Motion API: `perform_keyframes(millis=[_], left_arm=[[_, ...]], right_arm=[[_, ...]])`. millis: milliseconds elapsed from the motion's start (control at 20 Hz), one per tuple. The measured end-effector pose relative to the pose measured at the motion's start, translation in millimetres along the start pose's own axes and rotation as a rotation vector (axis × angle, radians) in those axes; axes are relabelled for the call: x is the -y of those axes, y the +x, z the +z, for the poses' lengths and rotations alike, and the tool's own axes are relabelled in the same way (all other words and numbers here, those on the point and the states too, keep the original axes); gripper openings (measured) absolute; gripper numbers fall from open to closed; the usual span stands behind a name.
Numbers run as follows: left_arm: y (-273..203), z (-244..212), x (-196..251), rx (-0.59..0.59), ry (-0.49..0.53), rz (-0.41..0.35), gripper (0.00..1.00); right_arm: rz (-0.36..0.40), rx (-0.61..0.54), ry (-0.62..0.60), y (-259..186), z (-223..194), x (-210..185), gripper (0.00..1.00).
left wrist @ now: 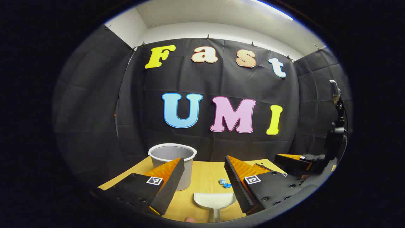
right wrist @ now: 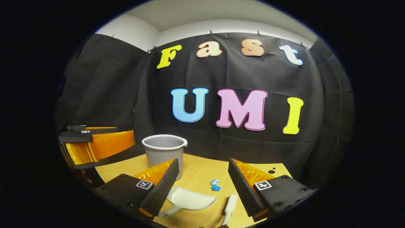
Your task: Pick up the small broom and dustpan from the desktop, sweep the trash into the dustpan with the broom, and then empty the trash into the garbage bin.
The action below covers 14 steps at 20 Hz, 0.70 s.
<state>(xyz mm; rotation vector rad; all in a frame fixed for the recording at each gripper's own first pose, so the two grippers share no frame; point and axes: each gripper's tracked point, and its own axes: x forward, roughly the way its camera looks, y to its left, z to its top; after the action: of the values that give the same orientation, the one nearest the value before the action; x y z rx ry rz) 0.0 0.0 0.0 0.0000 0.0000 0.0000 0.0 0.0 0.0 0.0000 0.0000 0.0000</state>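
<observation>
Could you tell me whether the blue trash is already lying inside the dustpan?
No, in the right gripper view the blue trash lies on the bare desktop, apart from the dustpan.

black cloth wall (left wrist: 95, 104), wooden desktop (right wrist: 202, 174), white ceiling (left wrist: 221, 12)

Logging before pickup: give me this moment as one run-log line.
phase: pre-grasp | left tongs: open, above dustpan | right tongs: open, above broom | trash: on desk | bin: upright
</observation>
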Motion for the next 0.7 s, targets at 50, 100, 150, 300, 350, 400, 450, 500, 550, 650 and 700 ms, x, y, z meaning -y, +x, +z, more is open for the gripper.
perform_keyframes(millis=[50, 100, 150, 300, 350, 400, 450, 500, 550, 650, 700], left_arm=[[-1, 1, -1, 0.006, -0.001, 0.001, 0.78], [-1, 2, -2, 0.01, -0.001, 0.0, 0.78], [-2, 2, -3, 0.012, -0.004, -0.001, 0.76], [-6, 0, -9, 0.007, -0.013, 0.005, 0.76], [-7, 0, -13, 0.008, -0.018, 0.013, 0.76], [-9, 2, -16, 0.012, -0.023, 0.018, 0.76], [-9, 2, -18, 0.016, -0.026, 0.022, 0.76], [-9, 5, -21, 0.02, -0.024, 0.031, 0.76], [-9, 7, -26, 0.021, -0.02, 0.04, 0.76], [-9, 13, -29, 0.034, -0.002, 0.039, 0.76], [-10, 15, -31, 0.042, 0.003, 0.035, 0.76]], right_arm=[[-0.006, -0.001, 0.005, -1, 0, 1, 1.0], [-0.013, 0.0, 0.006, -1, 1, 2, 1.0], [-0.018, 0.002, 0.005, -2, 2, 3, 1.0], [-0.033, 0.016, 0.007, -5, 7, 3, 1.0], [-0.03, 0.02, 0.009, -6, 8, -1, 1.0], [-0.025, 0.019, 0.006, -6, 8, -5, 1.0], [-0.022, 0.018, -0.001, -9, 9, -7, 1.0], [-0.022, 0.018, -0.009, -10, 10, -8, 1.0], [-0.027, 0.017, -0.014, -11, 10, -8, 1.0], [-0.037, 0.023, -0.009, -13, 13, -11, 1.0], [-0.043, 0.025, -0.009, -15, 15, -12, 0.97]])
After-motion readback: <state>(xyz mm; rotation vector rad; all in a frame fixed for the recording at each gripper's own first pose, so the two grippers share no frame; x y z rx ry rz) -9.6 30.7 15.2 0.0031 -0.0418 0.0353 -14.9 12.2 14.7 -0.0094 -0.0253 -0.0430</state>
